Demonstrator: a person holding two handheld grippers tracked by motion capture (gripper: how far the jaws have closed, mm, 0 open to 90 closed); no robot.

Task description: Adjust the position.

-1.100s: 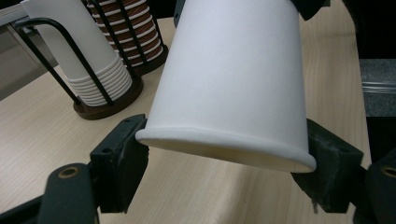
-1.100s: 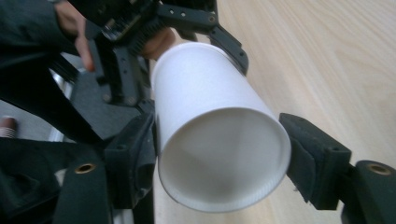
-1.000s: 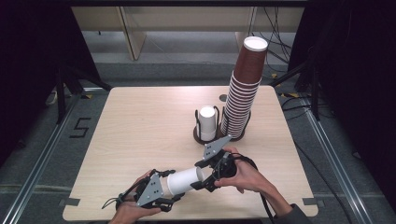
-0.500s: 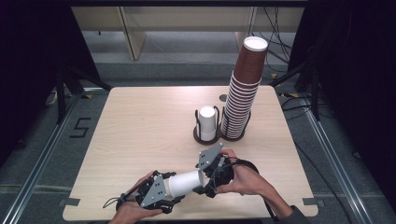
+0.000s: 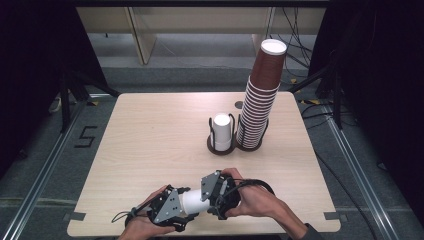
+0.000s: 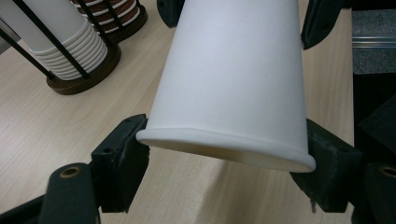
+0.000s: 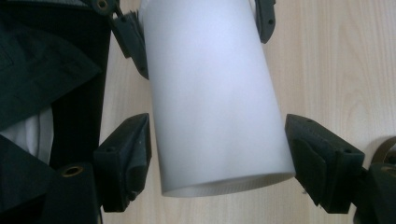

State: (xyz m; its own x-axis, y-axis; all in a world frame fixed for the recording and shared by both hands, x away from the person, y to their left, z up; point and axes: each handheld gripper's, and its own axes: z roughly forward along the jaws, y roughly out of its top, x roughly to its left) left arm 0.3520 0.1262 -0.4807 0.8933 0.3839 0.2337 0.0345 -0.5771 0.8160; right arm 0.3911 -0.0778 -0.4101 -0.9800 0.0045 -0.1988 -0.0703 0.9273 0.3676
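**White cup held between 2 grippers at the table's near edge**

Close to the near edge of the table (image 5: pixel 150 130), the left gripper (image 5: pixel 186 207) is clamped on a white cup (image 5: pixel 194 202). In the left gripper view its 2 black jaws press on either side of the cup's rolled rim, and the cup (image 6: pixel 238 84) lies on its side, pointing away toward the other gripper.

The right gripper (image 5: pixel 204 192) meets the cup from the opposite end. In the right gripper view the cup's base end (image 7: pixel 215 102) sits between its jaws, which have just been closing. There is a thin gap at the left pad, and I cannot tell whether the right pad touches, so the jaws stand slightly apart around the cup rather than pressing on it. In the high view, the person's hands wrap both grippers, which face each other with the cup bridging them just above the wood.

Farther back, near the table's middle, a wire holder carries a short stack of white cups (image 5: pixel 222 131). Just beside it, to the right, stands a tall, leaning stack of brown cups (image 5: pixel 261 100) in a second holder, rising well above the white stack.
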